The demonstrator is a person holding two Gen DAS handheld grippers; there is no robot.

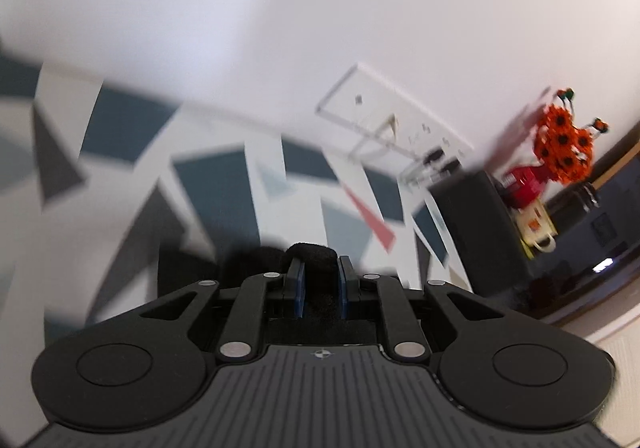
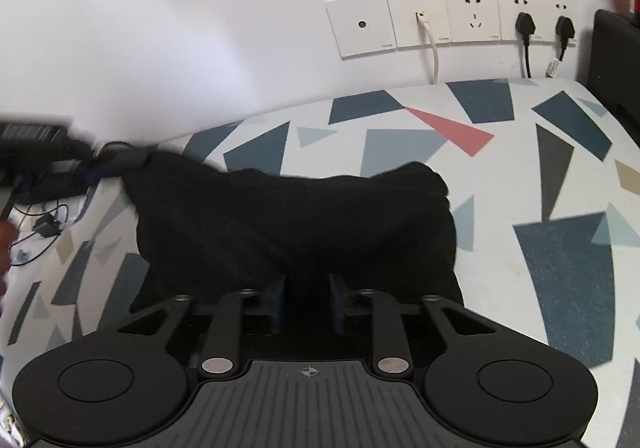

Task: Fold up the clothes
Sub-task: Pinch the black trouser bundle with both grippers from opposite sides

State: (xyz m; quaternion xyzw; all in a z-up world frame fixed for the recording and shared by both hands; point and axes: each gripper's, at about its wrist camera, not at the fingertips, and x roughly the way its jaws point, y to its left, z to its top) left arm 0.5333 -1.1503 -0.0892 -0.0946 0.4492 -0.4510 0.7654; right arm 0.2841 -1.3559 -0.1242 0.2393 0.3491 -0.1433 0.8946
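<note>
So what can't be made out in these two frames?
- Left wrist view: motion blur smears the patterned tabletop and wall sockets.
- Left gripper: black garment sits between its fingers; the rest of it is out of frame.
- Right gripper: the garment covers the fingertips, so a grip can't be confirmed.
- Right view, left edge: blurred dark gear, unidentifiable.

Black left gripper (image 1: 319, 268): blue-padded jaws, silver rivets, ribbed grey housing, crosshair mark.

My work surface is a white table (image 2: 500, 184) patterned with blue, grey and pink triangles — on it lie a crumpled black knit garment (image 2: 296, 224) and, at its left edge, thin black cables (image 2: 40, 228).
</note>
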